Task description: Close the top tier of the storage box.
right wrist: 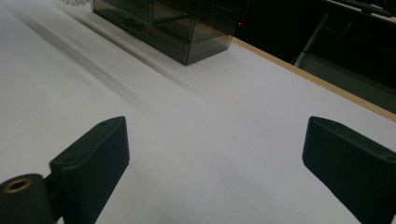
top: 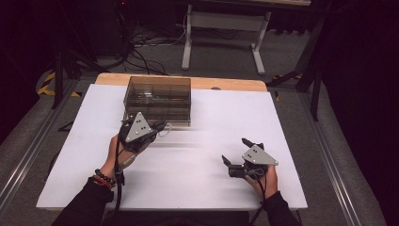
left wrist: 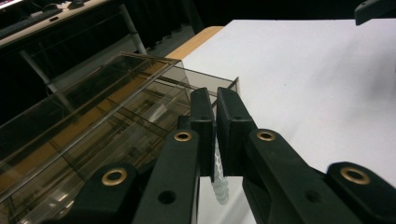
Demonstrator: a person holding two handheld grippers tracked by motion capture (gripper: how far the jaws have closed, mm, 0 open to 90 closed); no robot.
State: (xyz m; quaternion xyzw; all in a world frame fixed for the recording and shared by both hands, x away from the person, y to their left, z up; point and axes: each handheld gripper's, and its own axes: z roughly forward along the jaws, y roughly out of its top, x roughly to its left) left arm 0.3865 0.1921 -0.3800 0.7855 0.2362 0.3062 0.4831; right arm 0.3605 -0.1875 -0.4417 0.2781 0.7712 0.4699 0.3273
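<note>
A smoky transparent compartment box (top: 157, 96) stands at the far left-centre of the white table (top: 226, 117). My left gripper (top: 159, 126) hovers just in front of the box's near edge, shut on a small ribbed, translucent white piece (left wrist: 219, 184) that hangs below the pads. In the left gripper view the box (left wrist: 93, 130) lies to the left of the closed left gripper (left wrist: 215, 100). My right gripper (top: 235, 150) rests low over the table at the near right, open, with nothing between its fingers (right wrist: 93, 149). From there the box (right wrist: 187, 32) shows far off.
The table's wooden far edge (top: 226, 84) runs behind the box. Beyond it stand a white table frame (top: 221, 28), cables on the floor and dark stands. Metal rails (top: 28, 150) run along both sides of the table.
</note>
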